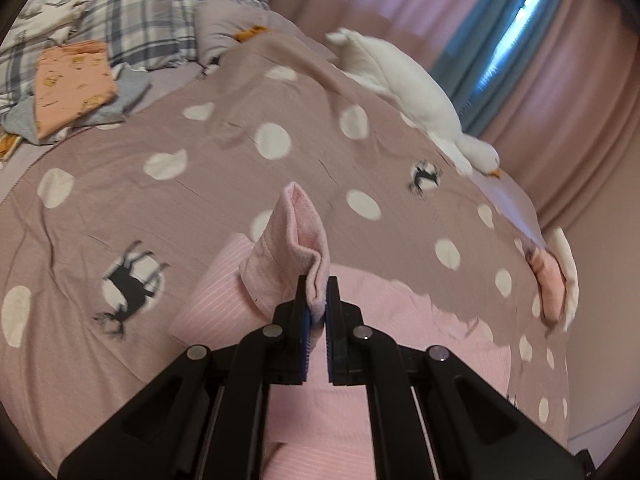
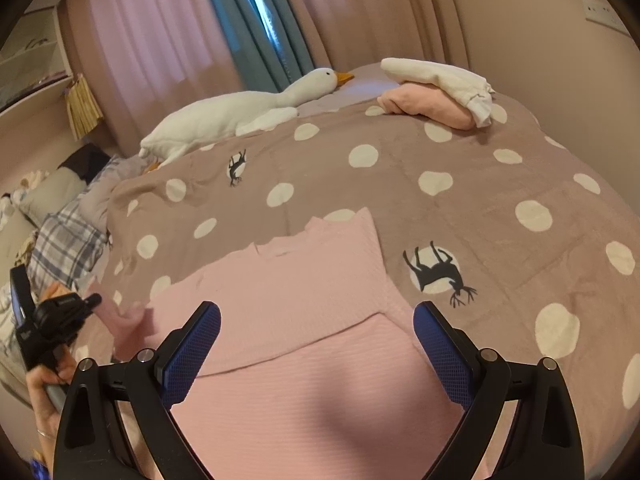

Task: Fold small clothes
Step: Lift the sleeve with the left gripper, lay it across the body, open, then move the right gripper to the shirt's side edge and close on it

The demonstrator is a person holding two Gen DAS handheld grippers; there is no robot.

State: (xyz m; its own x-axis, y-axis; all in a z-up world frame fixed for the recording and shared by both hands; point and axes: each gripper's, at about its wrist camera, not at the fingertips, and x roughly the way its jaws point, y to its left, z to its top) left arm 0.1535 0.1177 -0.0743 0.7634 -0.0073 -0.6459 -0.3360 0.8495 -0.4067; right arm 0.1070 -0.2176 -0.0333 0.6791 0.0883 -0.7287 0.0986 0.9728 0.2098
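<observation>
Pink cloth in the left fingers: the left gripper (image 1: 317,300) is squeezed tight on a soft pink cuff (image 1: 298,240), which stands up in a loop just past the finger tips.
Right fingers: the right gripper (image 2: 316,344) is wide apart and holds nothing. It hangs just over the shirt.
Where the shirt is: the pink shirt (image 2: 300,320) lies flat on the bed, right under and in front of the right fingers. One part is folded over, with a straight edge running between the two blue pads (image 2: 192,356).
Beyond the fingers: the blanket (image 2: 480,184) is dusty pink with white dots and little black deer. It looks fuzzy and a bit wrinkly.
Far from the fingers: a white toy goose (image 2: 240,112) lies long and puffy at the far edge. A stack of folded clothes (image 2: 440,92) sits well away, pink below and white on top.
How the shirt feels: I think it is thin, ribbed and floppy. The cuff looks thicker and fleecy inside.
What could go wrong: the cuff could slip out if the left fingers pull too hard. The flat fold could drag and bunch up, because nothing is pressing it down. The sleeve could land crooked.
</observation>
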